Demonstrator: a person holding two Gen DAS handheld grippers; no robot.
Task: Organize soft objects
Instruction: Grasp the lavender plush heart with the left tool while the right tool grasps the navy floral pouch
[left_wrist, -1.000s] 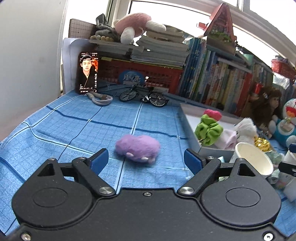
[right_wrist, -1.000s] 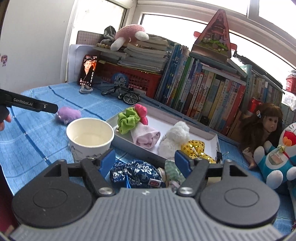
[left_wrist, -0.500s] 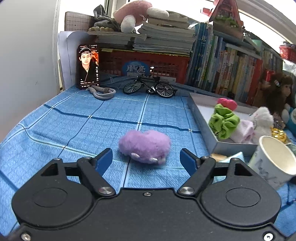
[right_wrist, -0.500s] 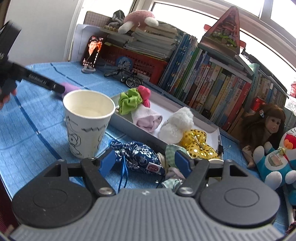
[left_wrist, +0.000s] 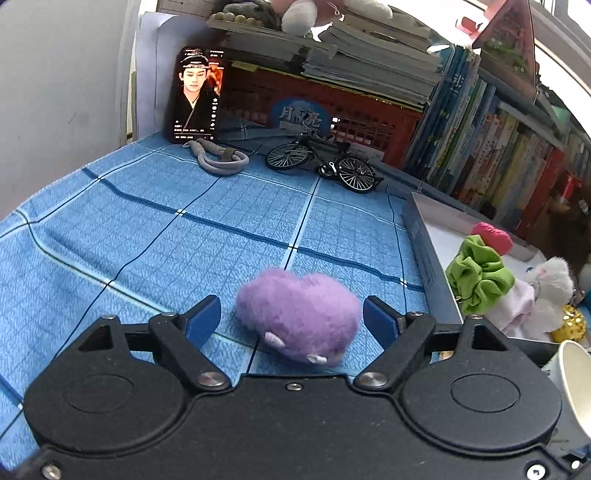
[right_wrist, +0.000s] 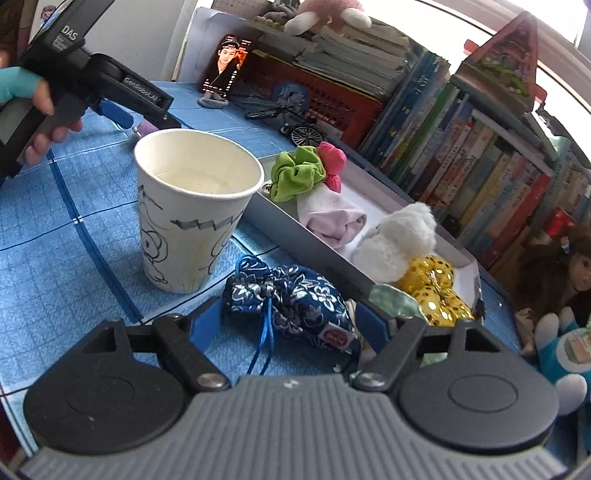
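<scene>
While both fingers widen, purple plush (left_wrist: 299, 312) between left, floral pouch (right_wrist: 291, 302) between right.

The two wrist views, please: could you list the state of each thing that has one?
left gripper: opening, astride purple plush, pads apart from it
right gripper: opening, astride floral pouch, not gripping
paper cup: upright
phone: propped, screen lit
tray: open, holding soft items
</scene>
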